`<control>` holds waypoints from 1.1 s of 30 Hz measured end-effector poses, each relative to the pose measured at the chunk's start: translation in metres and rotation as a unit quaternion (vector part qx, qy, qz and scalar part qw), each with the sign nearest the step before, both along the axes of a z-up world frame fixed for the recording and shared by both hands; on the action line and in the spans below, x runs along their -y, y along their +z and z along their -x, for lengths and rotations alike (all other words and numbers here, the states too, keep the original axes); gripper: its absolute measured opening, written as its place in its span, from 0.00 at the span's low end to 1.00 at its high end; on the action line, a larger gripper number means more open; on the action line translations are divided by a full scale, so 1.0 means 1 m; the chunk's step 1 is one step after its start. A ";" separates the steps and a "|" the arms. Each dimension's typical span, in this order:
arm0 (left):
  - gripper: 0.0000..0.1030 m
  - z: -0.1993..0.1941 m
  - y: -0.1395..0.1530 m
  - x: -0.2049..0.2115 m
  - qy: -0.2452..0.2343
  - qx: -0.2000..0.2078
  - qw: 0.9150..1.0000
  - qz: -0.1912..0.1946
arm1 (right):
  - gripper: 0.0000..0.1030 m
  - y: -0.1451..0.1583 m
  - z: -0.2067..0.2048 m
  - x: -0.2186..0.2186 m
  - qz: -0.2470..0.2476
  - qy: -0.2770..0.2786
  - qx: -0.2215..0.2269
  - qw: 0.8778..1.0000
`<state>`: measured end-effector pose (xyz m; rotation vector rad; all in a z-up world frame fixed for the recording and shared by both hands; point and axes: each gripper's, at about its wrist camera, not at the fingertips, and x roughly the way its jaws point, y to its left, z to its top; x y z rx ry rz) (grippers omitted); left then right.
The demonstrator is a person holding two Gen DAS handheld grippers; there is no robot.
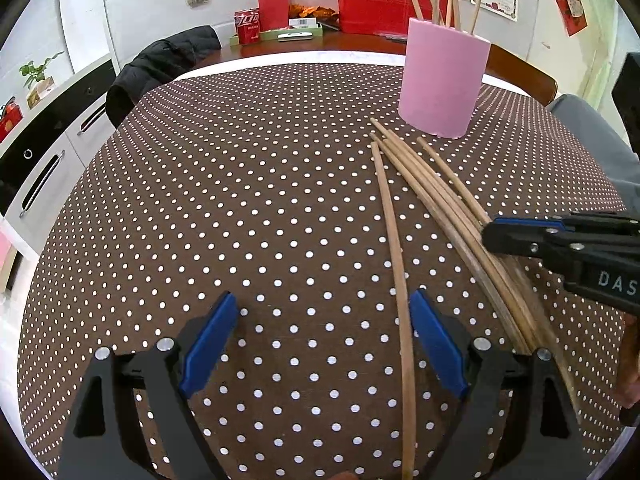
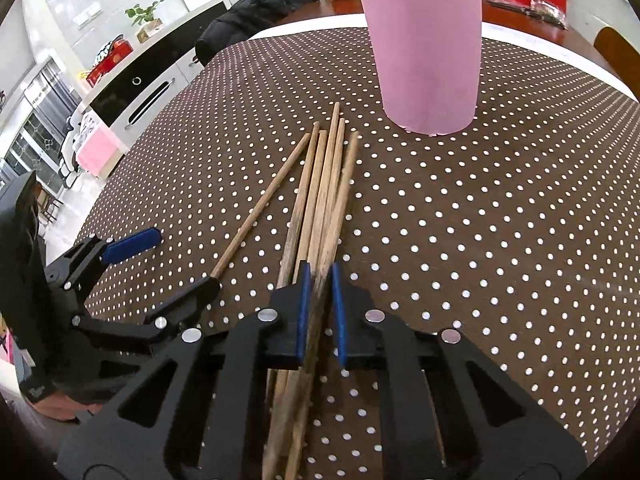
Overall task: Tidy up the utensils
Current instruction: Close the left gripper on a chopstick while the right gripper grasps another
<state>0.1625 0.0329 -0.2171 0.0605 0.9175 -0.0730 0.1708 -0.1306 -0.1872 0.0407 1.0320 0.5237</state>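
Several wooden chopsticks (image 1: 436,200) lie in a loose bundle on the dotted tablecloth, pointing at a pink cup (image 1: 444,80) that holds more chopsticks upright. One chopstick (image 1: 396,248) lies apart to the left and passes between my open left gripper (image 1: 324,344) fingers, near the right one. In the right wrist view my right gripper (image 2: 319,304) is shut on one chopstick (image 2: 340,200) of the bundle, low over the table. The pink cup (image 2: 426,52) stands beyond it. The left gripper (image 2: 176,264) shows open at the left.
The brown white-dotted tablecloth (image 1: 240,200) covers the table. A black jacket (image 1: 160,68) hangs over a chair at the far left edge. Red boxes and a cola can (image 1: 248,26) sit on a wooden table behind. White cabinets (image 1: 44,168) stand at the left.
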 end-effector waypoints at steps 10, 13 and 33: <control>0.84 -0.017 0.004 0.011 -0.022 -0.009 0.999 -0.023 | 0.07 -0.002 -0.003 0.034 0.043 -0.018 0.002 0.999; 0.84 -0.023 0.005 0.017 -0.032 -0.011 0.999 -0.042 | 0.08 0.000 -0.004 0.034 0.048 -0.016 0.000 0.999; 0.05 -0.055 0.012 0.021 -0.095 -0.036 0.995 0.008 | 0.06 0.011 -0.008 -0.002 0.081 0.000 0.021 0.996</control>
